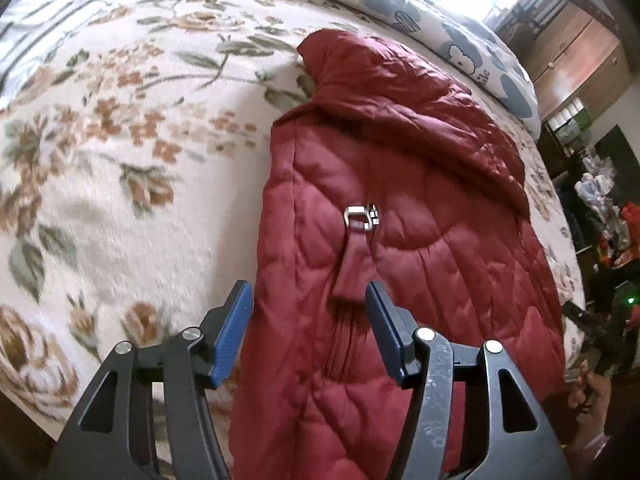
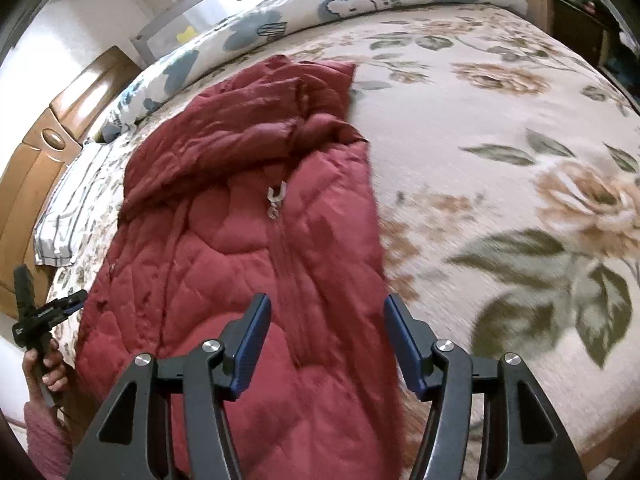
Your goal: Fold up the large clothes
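Left gripper [image 1: 308, 312], right gripper [image 2: 326, 332] jaws parted, empty, above red quilted jacket [image 1: 400, 240] on floral blanket [image 1: 120, 160].

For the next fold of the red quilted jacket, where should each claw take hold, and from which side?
Probably the near hem corners of the jacket: it lies as a long strip running away across the floral blanket. The left claw takes its left edge, the right claw its right edge, both coming from the near end, pads pinching the thin border.
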`<action>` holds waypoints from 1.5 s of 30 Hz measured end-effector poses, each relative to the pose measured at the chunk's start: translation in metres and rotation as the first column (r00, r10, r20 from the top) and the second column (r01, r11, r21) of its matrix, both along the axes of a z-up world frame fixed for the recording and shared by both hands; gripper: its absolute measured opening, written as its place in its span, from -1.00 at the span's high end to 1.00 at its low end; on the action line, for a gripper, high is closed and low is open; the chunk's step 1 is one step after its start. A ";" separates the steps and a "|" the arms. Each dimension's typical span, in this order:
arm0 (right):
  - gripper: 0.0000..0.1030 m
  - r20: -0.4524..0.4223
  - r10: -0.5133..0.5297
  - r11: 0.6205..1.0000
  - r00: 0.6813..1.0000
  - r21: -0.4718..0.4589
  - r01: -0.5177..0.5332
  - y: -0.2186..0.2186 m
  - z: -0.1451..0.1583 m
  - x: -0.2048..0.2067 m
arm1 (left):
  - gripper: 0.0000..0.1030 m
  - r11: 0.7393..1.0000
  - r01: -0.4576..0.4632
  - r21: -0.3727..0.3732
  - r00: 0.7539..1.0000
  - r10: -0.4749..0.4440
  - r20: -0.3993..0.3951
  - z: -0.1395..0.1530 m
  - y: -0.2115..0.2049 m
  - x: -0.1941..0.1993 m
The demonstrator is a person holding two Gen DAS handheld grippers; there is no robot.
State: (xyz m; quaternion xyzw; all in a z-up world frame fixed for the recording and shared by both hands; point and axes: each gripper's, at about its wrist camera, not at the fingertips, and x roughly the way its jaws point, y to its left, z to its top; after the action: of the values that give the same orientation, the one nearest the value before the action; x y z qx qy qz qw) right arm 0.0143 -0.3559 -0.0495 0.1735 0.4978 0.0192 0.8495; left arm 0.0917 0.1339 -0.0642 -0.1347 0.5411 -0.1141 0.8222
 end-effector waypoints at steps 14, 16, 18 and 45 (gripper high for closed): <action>-0.18 -0.090 0.020 0.994 0.996 0.108 -0.010 -0.009 -0.040 -0.047 | -0.35 0.996 0.078 -0.051 0.996 -0.080 -0.039 -0.014 0.004 -0.046; -0.18 -0.088 0.028 0.992 0.996 0.128 -0.017 -0.007 -0.040 -0.052 | -0.35 0.994 0.085 -0.072 0.995 -0.089 -0.050 -0.017 0.005 -0.051; -0.19 -0.086 0.036 0.989 0.996 0.143 -0.023 -0.007 -0.040 -0.057 | -0.35 0.992 0.091 -0.083 0.994 -0.096 -0.060 -0.021 0.006 -0.057; -0.21 -0.082 0.081 0.957 0.993 0.285 -0.054 -0.009 -0.059 -0.083 | -0.39 0.976 0.168 -0.142 0.981 -0.180 -0.076 -0.033 -0.003 -0.088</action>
State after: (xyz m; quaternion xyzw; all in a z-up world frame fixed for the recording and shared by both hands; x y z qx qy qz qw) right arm -0.0682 -0.3648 -0.1086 0.2766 0.5344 0.1109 0.7909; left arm 0.0037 0.1313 -0.0970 -0.1469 0.5779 -0.2158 0.7732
